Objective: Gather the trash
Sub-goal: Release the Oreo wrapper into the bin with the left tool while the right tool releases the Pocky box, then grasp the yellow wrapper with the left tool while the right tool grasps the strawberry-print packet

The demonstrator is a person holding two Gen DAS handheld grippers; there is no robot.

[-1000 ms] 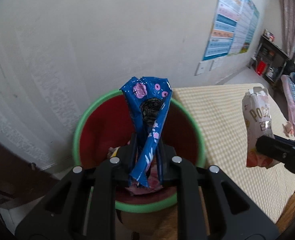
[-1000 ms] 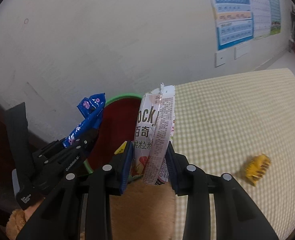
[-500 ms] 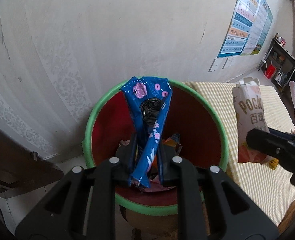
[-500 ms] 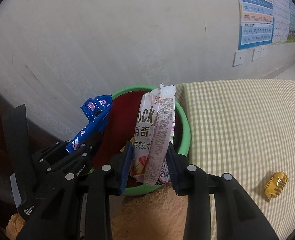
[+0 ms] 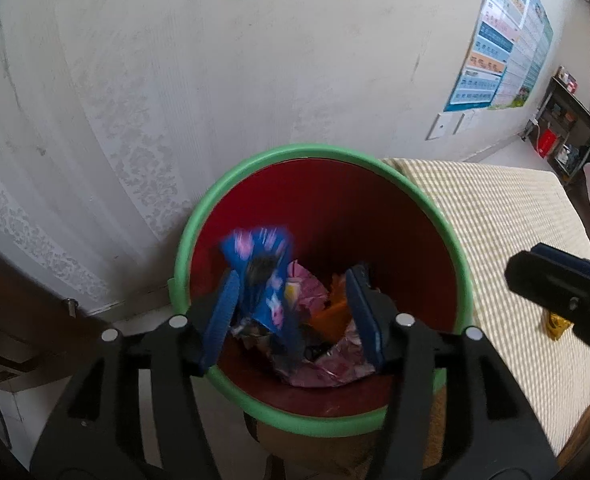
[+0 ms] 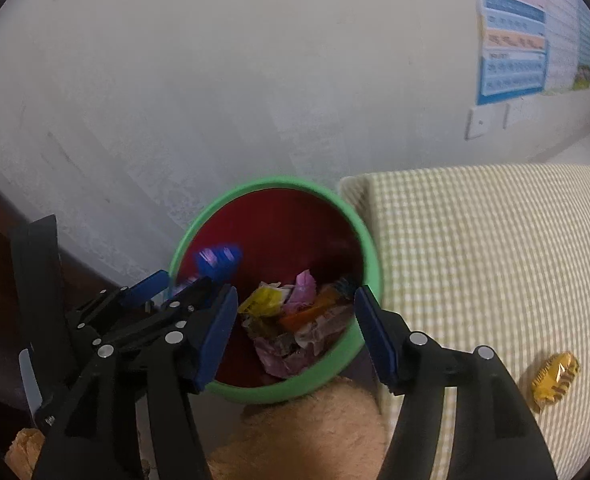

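Wrappers (image 6: 295,320) in green-rimmed bin (image 6: 371,240)

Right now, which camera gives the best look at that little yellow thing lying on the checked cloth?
The right wrist view: the yellow wrapped item lies whole and unobstructed on the checked cloth, beside the green-rimmed bin. In the left wrist view only a sliver of it shows, mostly hidden behind the right gripper.
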